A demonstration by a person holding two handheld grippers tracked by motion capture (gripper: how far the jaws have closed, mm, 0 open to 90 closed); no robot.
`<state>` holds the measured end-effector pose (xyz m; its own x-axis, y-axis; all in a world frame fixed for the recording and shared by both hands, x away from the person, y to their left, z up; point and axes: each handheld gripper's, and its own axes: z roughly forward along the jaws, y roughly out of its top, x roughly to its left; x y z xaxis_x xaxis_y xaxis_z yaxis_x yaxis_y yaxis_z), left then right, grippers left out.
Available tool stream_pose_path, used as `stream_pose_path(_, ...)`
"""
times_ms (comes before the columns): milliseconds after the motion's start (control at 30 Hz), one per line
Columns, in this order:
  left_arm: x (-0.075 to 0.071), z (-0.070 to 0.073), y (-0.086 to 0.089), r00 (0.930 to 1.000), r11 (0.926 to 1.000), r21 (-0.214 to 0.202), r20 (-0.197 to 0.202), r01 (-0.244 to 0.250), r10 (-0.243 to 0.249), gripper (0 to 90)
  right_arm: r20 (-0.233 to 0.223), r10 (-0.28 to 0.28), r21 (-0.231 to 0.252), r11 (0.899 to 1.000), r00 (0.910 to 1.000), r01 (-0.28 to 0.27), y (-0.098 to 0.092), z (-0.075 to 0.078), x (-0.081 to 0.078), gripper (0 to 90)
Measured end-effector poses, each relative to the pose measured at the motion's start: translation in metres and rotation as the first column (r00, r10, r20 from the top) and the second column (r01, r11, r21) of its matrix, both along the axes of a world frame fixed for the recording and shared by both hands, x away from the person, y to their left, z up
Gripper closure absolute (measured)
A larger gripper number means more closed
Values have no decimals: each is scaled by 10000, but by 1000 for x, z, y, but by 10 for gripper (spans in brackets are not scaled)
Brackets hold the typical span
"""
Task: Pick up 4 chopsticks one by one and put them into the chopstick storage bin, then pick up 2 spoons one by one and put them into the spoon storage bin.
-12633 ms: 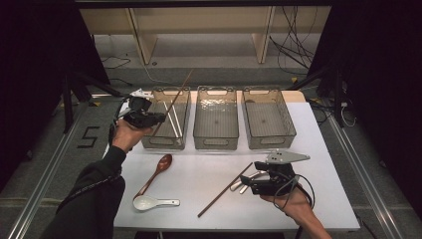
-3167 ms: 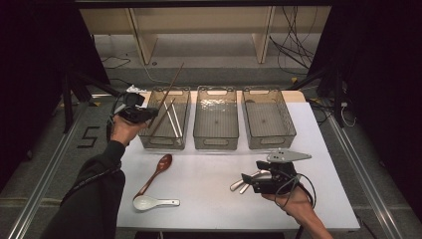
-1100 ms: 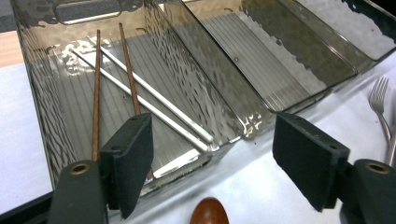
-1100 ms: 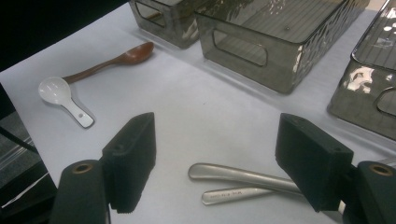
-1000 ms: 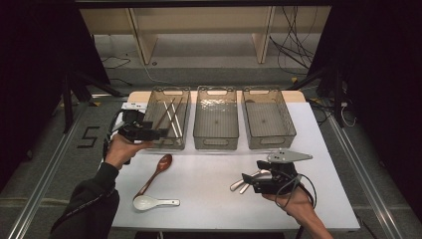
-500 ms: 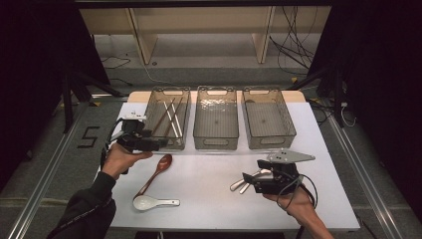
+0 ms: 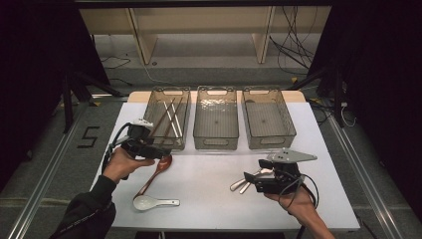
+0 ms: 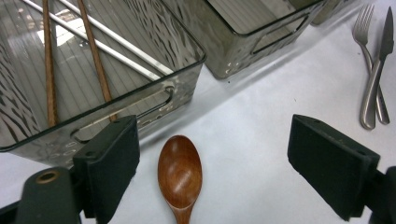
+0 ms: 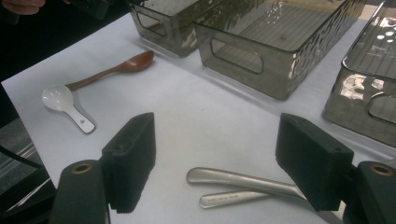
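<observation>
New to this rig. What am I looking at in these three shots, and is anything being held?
No robot here: a person holds a hand-held two-jaw gripper in each hand at a white table. The high view looks down from above; the other two come from cameras riding on each gripper, looking along its black jaws. The left gripper is open, its jaws just widened, over a wooden spoon lying on the table, not gripped. The right gripper is open above a steel fork and knife. Also there: a white spoon and three clear bins; the left bin holds chopsticks. Nothing is held.
</observation>
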<state>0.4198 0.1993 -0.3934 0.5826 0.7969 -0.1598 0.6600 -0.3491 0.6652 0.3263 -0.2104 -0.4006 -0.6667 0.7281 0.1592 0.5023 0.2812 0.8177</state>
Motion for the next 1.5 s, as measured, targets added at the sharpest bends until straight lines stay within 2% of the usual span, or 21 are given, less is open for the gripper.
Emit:
stream_pose_path(200, -5, -3, -1, 9997, 9996, 266, -231, 45, -38, 164, 40, 25, -1, 10000, 10000, -25, 0, 0, 0, 297)
stream_pose_path(333, -7, -8, -2, 9983, 9991, 396, -581, 132, -109, 164, 6, -10, -7, 10000, 10000, 10, 0, 0, 0, 297)
stream_pose_path(467, -7, -16, -2, 9958, 9961, 843, -896, 269, -193, 164, 30, -6, -7, 10000, 10000, 6, 0, 0, -1, 297)
stream_pose_path(600, -7, -19, 1, 9939, 9945, 1025, -1099, 214, -101, 164, -30, -1, -34, 10000, 10000, 1, 1, -1, -1, 297)
stream_pose_path(667, -7, -21, 3, 9913, 9937, 1066, -1296, 348, -208, 157, -30, -12, -3, 10000, 10000, 12, 1, -1, 0, 297)
stream_pose_path(767, -7, -24, 4, 9891, 9926, 1184, -1466, 285, -109, 158, -32, -6, -13, 10000, 10000, 6, 0, -1, 0, 297)
stream_pose_path(900, -8, -29, 3, 9836, 9874, 1526, -1798, 421, -141, 163, -19, -1, -24, 10000, 10000, 1, 0, 0, 0, 297)
stream_pose_path(1067, -8, -36, 1, 9736, 9785, 1951, -2274, 666, -210, 215, -13, 35, -40, 10000, 10000, -35, 1, -1, 0, 297)
stream_pose_path(1167, -9, -40, 0, 9699, 9741, 2119, -2421, 790, -260, 273, -42, -2, -53, 10000, 10000, 2, 1, -1, 0, 297)
stream_pose_path(1333, -9, -46, 1, 9634, 9619, 2542, -2662, 1006, -304, 377, -3, 3, -124, 9999, 10000, -3, 2, 0, -1, 297)
stream_pose_path(1500, -9, -55, 2, 9581, 9572, 2650, -2840, 1164, -378, 475, 17, 36, -154, 9999, 10000, -36, 4, 0, -1, 297)
